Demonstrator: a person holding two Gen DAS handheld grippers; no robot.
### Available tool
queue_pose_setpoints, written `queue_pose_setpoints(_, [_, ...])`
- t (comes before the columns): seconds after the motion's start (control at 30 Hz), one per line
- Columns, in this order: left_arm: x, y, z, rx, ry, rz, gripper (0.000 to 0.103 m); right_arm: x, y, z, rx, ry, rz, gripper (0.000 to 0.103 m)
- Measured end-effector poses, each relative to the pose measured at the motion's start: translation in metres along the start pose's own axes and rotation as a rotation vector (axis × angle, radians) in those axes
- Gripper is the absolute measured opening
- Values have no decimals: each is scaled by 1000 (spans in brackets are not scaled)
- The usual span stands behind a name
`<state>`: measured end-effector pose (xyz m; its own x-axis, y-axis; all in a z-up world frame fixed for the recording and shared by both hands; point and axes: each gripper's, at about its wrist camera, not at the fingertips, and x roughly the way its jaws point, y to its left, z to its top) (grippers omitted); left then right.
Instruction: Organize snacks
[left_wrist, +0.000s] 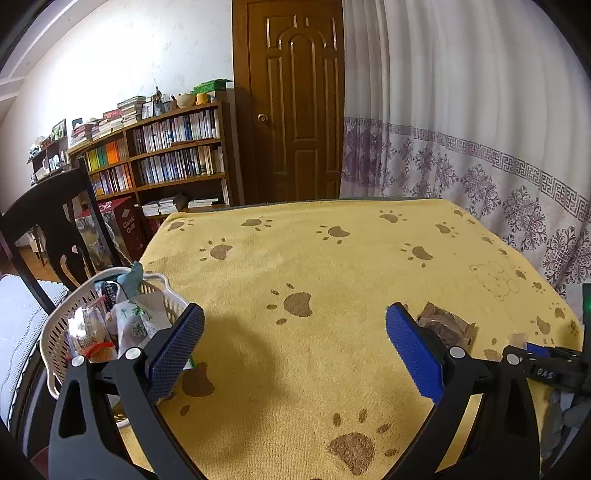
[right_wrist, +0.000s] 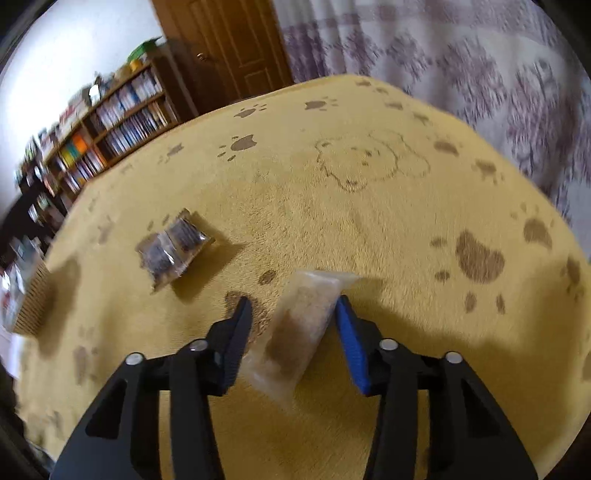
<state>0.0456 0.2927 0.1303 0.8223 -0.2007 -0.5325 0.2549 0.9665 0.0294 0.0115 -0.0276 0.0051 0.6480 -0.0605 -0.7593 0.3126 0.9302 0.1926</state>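
Basket (left_wrist: 55, 328) leftward; pale packet (right_wrist: 299, 332) rightward

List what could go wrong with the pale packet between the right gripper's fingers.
1. The right gripper is open around the pale snack packet, which lies at a slant between the fingers; closing may catch only one edge and let it slip.
2. The packet looks thin and flat on the fuzzy yellow cloth, so the fingers may pinch the cloth too.
3. The basket already looks crowded, so a dropped packet may slide off.
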Motion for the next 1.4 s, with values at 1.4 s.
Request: queue_pose_setpoints(1.4, [150,-170,-29,336,328,-361,78,7,-40,15,-29,-17,121,30])
